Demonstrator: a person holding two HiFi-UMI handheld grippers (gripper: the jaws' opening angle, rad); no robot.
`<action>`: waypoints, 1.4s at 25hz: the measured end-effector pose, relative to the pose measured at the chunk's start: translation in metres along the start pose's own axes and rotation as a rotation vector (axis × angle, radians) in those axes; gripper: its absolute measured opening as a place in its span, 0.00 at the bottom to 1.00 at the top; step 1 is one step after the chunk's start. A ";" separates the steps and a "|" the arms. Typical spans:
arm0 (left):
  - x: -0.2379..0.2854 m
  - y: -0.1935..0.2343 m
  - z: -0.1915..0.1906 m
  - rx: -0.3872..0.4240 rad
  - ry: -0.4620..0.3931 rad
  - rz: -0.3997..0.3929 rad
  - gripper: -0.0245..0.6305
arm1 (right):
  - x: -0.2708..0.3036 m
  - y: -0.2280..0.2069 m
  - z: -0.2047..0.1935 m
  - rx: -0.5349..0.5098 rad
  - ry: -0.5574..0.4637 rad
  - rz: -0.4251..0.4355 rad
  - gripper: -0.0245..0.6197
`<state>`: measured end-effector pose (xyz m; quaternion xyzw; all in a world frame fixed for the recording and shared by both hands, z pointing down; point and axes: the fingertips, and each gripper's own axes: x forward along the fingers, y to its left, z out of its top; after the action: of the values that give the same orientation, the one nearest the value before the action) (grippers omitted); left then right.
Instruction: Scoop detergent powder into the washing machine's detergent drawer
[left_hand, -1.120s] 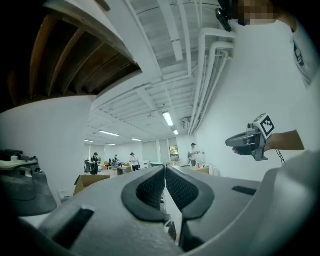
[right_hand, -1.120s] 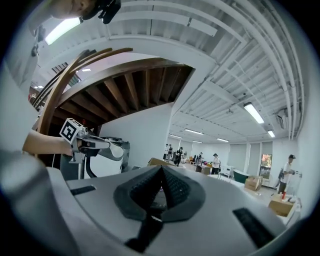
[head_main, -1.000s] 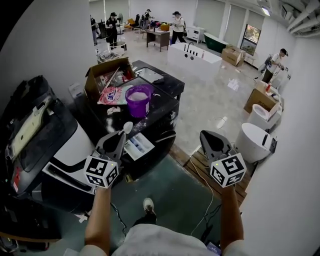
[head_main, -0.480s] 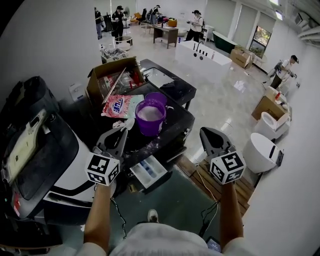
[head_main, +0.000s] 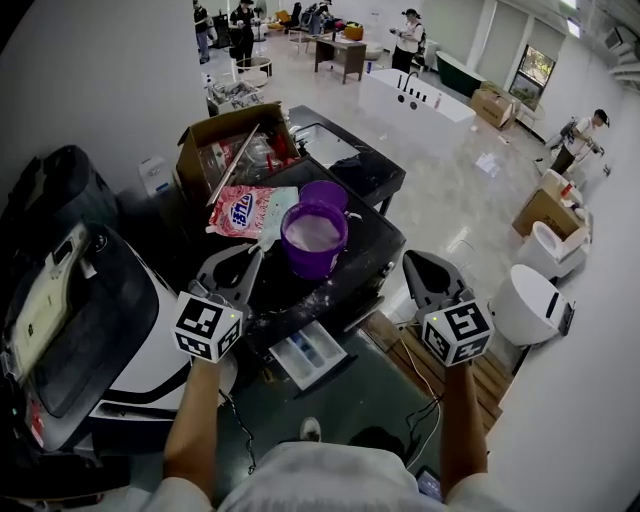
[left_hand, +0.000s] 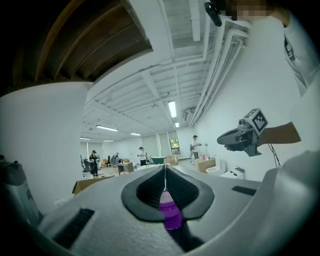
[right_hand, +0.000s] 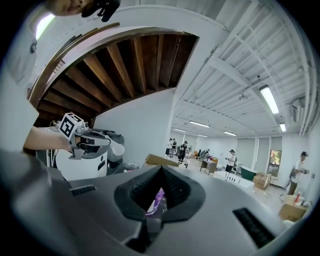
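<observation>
A: Starting far left in the head view: a white and black appliance (head_main: 120, 330), then a cardboard box (head_main: 225, 150) at the back of the washing machine (head_main: 370, 235), on its dark top.

B: And in front of the box lies the pink detergent bag (head_main: 240, 210), flat on that same top.

A: Now the left tool (head_main: 255, 258). Its jaws are pressed together on the handle of a white scoop (head_main: 266, 243), whose bowl pokes out over the bag's edge, just beside the purple bucket (head_main: 315, 240).

B: The left gripper view confirms the grip: only a thin white sliver of scoop (left_hand: 164, 182) shows between the closed pads, with the bucket (left_hand: 171, 214) below. The head view alone shows the white detergent powder (head_main: 315, 232) inside the bucket.

A: Below the bucket, the detergent drawer (head_main: 310, 355) stands pulled out of the machine's front. Neither gripper view catches it.

B: Over to the right tool (head_main: 410, 262), held off the machine's right corner, above the floor, well apart from the bucket.

A: The right gripper view shows its jaws together with nothing clamped, just a glimpse of purple past them, and the left tool (right_hand: 90, 141) off to its side.

B: Both gripper views also take in the ceiling and distant people, which the head view barely shows
</observation>
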<state>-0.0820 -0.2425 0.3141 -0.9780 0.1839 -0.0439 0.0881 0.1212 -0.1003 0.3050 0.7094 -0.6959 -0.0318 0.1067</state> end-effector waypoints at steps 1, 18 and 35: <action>0.005 0.001 -0.001 0.006 0.008 -0.012 0.06 | 0.004 -0.001 -0.001 -0.002 0.001 -0.002 0.05; 0.141 0.003 -0.049 0.005 0.289 -0.124 0.06 | 0.116 -0.068 -0.040 0.019 0.010 0.160 0.05; 0.213 0.010 -0.125 0.069 0.658 -0.142 0.06 | 0.208 -0.088 -0.093 0.116 0.069 0.394 0.05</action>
<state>0.0975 -0.3497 0.4463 -0.9183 0.1321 -0.3692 0.0541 0.2319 -0.2963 0.4002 0.5654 -0.8177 0.0543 0.0936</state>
